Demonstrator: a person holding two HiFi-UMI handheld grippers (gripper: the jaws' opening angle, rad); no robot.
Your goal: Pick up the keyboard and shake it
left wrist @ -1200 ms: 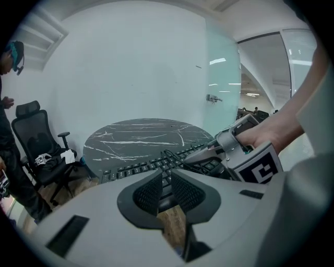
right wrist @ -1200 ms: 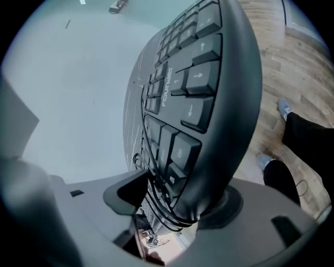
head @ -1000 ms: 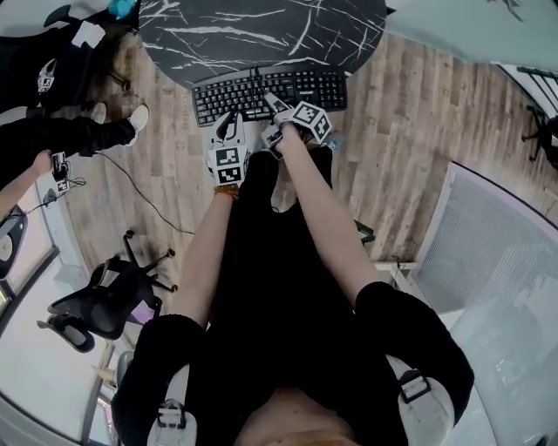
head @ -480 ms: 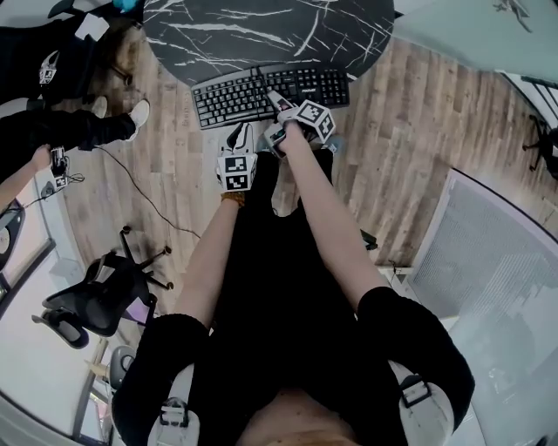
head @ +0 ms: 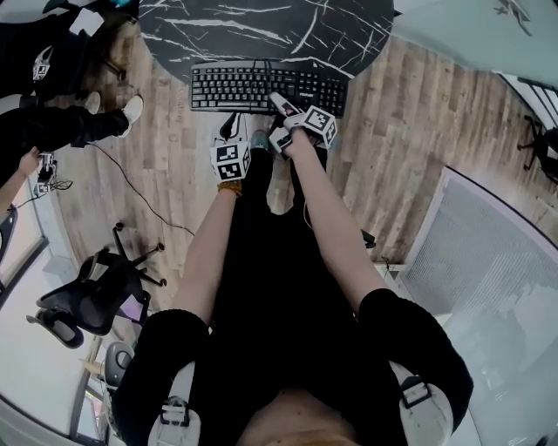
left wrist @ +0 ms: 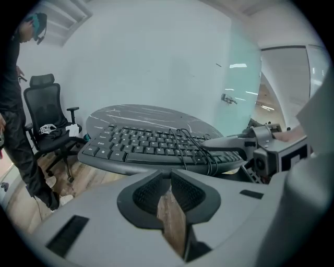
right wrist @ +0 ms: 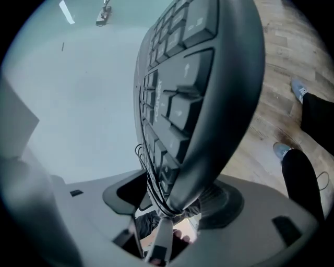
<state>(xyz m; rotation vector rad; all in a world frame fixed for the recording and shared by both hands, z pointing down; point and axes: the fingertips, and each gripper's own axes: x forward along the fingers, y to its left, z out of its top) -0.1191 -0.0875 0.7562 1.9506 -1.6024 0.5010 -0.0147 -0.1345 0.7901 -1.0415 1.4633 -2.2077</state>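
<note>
The black keyboard [head: 266,87] hangs level in the air just in front of the round black marble table [head: 261,26]. My right gripper [head: 281,109] is shut on its near edge, close to the middle, with the coiled cable caught in the grip. In the right gripper view the keyboard [right wrist: 198,94] rises steeply from between the jaws of the right gripper [right wrist: 175,201]. My left gripper [head: 228,131] hangs below the keyboard, apart from it. Its jaws [left wrist: 170,174] are shut with nothing between them, and the keyboard [left wrist: 156,148] lies ahead of it.
Another person [head: 52,122] stands at the far left beside a thin cable [head: 144,196] on the wooden floor. A black office chair [head: 91,300] is at the lower left. A pale panel [head: 488,261] fills the right side. My own legs are directly below.
The keyboard has swung from a tilt to level and shifted a little toward the table in the right gripper. The left gripper has barely moved.
</note>
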